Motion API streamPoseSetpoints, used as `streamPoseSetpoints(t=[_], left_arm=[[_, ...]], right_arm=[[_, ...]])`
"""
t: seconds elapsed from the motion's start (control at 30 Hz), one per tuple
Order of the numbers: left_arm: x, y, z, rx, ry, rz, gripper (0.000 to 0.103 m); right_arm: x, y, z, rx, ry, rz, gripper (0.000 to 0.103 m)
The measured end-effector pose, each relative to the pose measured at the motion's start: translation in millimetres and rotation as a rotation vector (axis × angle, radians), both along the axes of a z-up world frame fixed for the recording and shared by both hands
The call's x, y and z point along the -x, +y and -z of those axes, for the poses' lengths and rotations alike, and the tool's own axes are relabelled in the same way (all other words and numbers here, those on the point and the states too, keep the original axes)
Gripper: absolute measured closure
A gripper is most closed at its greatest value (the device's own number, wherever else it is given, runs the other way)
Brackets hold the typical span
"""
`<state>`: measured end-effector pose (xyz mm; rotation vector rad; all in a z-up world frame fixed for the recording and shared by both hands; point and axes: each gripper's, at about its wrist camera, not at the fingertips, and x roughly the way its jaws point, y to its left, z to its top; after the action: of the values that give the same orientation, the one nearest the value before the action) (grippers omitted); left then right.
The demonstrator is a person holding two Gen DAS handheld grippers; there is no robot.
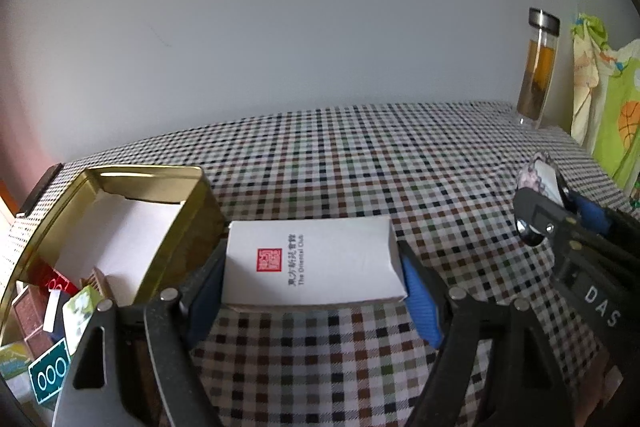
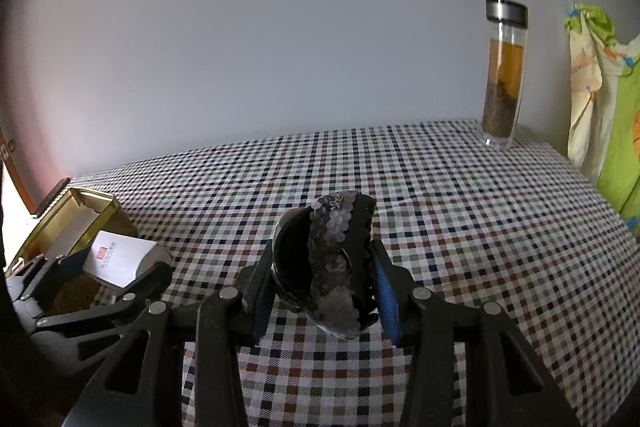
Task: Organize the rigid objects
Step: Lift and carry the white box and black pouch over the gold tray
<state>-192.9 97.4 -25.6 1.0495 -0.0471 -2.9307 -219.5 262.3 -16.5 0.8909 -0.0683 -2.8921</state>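
Task looks partway done, w/ two items in hand. The tin sits at the table's left edge, lid off, already holding small packets at its near end plus a white liner; far end is free. Left gripper pinches the white box just right of the tin, not yet inside. Right gripper clamps a sequined case over mid-table, well apart from the tin. Left to do, prob.: box in, then case. A bottle stands at the far right corner.
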Motion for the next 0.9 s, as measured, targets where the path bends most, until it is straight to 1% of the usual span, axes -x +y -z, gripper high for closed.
streamPoseSetpoints(t=[0.13, 0.23, 0.27, 0.6, 0.9], left_arm=[[-3.5, -6.2, 1.2, -0.03, 0.004, -0.007, 0.024], [-12.9, -15.1, -1.4, -0.034, 0.012, -0.01, 0.024], [-11.3, -11.3, -0.1, -0.032, 0.015, -0.009, 0.024], [-30.2, -7.7, -7.0, 0.015, 0.096, -0.009, 0.024], [-45.1, -5.7, -12.0, 0.049, 0.148, 0.012, 0.024]], right_arm=[[-2.4, 1.4, 1.5, -0.001, 0.014, 0.003, 0.057], [-8.0, 1.4, 0.2, 0.002, 0.026, 0.004, 0.057], [-9.1, 1.7, 0.1, 0.003, 0.029, 0.004, 0.057], [-36.5, -2.1, -8.0, -0.018, 0.127, 0.018, 0.057], [-48.3, -2.4, -10.9, -0.03, 0.164, 0.03, 0.057]])
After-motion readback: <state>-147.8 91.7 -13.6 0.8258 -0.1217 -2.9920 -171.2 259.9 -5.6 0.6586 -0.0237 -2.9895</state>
